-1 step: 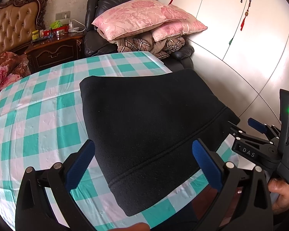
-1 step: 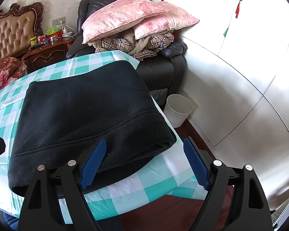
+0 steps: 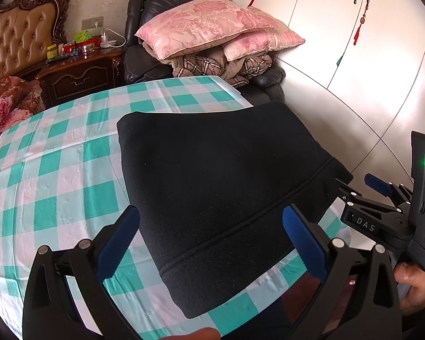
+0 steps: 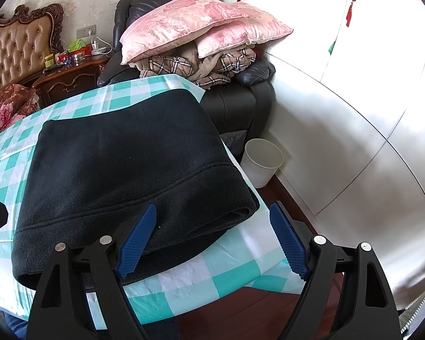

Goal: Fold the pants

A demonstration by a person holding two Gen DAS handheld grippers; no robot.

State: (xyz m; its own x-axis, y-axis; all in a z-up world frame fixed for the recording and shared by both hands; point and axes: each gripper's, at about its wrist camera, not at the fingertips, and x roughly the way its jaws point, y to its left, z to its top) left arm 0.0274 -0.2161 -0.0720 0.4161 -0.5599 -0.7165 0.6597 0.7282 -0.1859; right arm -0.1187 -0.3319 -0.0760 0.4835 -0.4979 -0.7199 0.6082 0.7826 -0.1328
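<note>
The black fleece pants (image 3: 223, 187) lie folded in a thick flat stack on the teal-and-white checked table (image 3: 56, 175), near its right front corner. They also show in the right wrist view (image 4: 119, 170). My left gripper (image 3: 209, 240) is open and empty, held just above the stack's near edge. My right gripper (image 4: 212, 240) is open and empty, at the stack's right front corner. The right gripper also shows in the left wrist view (image 3: 382, 198), beside the pants' right edge.
A black armchair (image 4: 235, 104) stacked with pink pillows (image 4: 201, 25) and plaid blankets stands behind the table. A white bin (image 4: 262, 161) sits on the floor to the right, by white wardrobe doors (image 4: 354, 113). A wooden nightstand (image 3: 79, 70) and bed are at the far left.
</note>
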